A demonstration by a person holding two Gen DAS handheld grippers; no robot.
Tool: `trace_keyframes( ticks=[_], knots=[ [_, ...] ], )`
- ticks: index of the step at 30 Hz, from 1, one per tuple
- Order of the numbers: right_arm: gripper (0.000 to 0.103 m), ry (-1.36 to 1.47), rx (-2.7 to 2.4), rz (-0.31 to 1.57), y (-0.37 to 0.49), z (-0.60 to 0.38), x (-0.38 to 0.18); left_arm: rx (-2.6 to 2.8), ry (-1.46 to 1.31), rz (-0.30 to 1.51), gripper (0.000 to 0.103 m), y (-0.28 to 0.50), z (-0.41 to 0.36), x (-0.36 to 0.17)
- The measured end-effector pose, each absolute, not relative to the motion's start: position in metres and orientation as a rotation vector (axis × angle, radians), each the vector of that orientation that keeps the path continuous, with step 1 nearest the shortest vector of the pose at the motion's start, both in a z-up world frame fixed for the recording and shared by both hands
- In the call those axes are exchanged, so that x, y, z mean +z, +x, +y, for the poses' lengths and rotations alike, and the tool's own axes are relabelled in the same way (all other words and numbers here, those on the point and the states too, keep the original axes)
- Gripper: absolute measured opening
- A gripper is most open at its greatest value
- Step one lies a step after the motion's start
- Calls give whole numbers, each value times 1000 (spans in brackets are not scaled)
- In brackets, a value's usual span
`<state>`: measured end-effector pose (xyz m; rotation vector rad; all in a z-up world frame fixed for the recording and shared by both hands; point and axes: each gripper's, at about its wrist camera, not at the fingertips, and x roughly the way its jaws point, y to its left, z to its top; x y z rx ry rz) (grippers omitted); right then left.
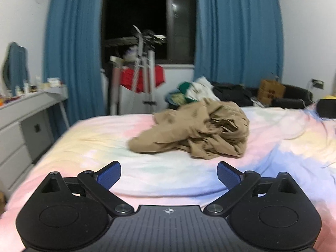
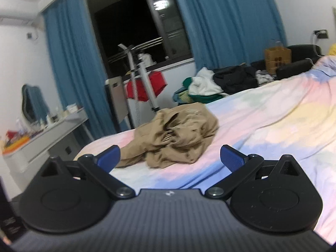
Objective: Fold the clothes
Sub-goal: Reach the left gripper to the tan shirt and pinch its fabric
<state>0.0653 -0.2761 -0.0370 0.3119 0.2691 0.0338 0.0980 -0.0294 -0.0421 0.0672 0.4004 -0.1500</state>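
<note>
**Crumpled tan garment on the bed, both grippers empty and spread**

The tan garment point(image 1: 195, 132) lies in a loose, deeply creased heap on the pastel tie-dye bedsheet point(image 1: 105, 138), toward the far side of the bed, with one flatter lobe trailing out to the left in the left wrist view. In the right wrist view the same garment point(image 2: 174, 138) sits closer to the lens, its near edge just past the fingertips and partly behind the left blue pad.

The left gripper point(image 1: 169, 175) hovers over bare sheet, well short of the cloth; its jaws stand wide apart with nothing between them. The right gripper point(image 2: 170, 158) is likewise spread wide and empty — the view is tilted, so the bed slopes up to the right. Neither gripper touches the fabric.

Behind the garment, at the far edge of the bed, a pile of other clothes point(image 1: 195, 93) in white, green and black rests beside a dark sofa point(image 1: 294, 96) that carries a brown paper bag point(image 1: 272, 91). A garment steamer stand point(image 1: 145, 71) with a red cloth point(image 1: 159, 75) behind it stands before the dark window point(image 1: 136, 21), which is framed by blue curtains point(image 1: 73, 52). At the left a grey bench point(image 1: 25, 105) with drawers carries small bottles and clutter — details are too blurred to tell.
</note>
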Motion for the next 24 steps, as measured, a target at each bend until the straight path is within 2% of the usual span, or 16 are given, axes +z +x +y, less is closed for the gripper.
trace_keyframes(
  ticks=[8, 13, 14, 16, 17, 18, 19, 22, 24],
  knots=[
    [103, 325, -42, 242, 91, -306, -55, -205, 154, 384, 82, 244, -97, -56],
    [101, 377, -50, 305, 122, -323, -81, -224, 174, 370, 72, 322, -140, -60],
    [101, 392, -46, 320, 128, -324, -86, -225, 193, 378, 68, 335, -147, -64],
    [98, 399, -45, 342, 138, -325, -95, -222, 223, 399, 53, 360, -157, -72],
    [97, 398, -42, 348, 143, -325, -99, -217, 229, 410, 37, 370, -160, -75],
    [97, 395, -38, 351, 146, -324, -102, -216, 225, 415, 15, 377, -161, -76],
    [95, 394, -33, 355, 149, -323, -105, -215, 210, 418, 6, 381, -161, -75],
    [86, 394, -16, 368, 155, -319, -112, -214, 152, 384, 5, 367, -147, -61],
    [85, 385, -11, 362, 156, -316, -113, -220, 125, 353, 5, 350, -137, -49]
  ],
)
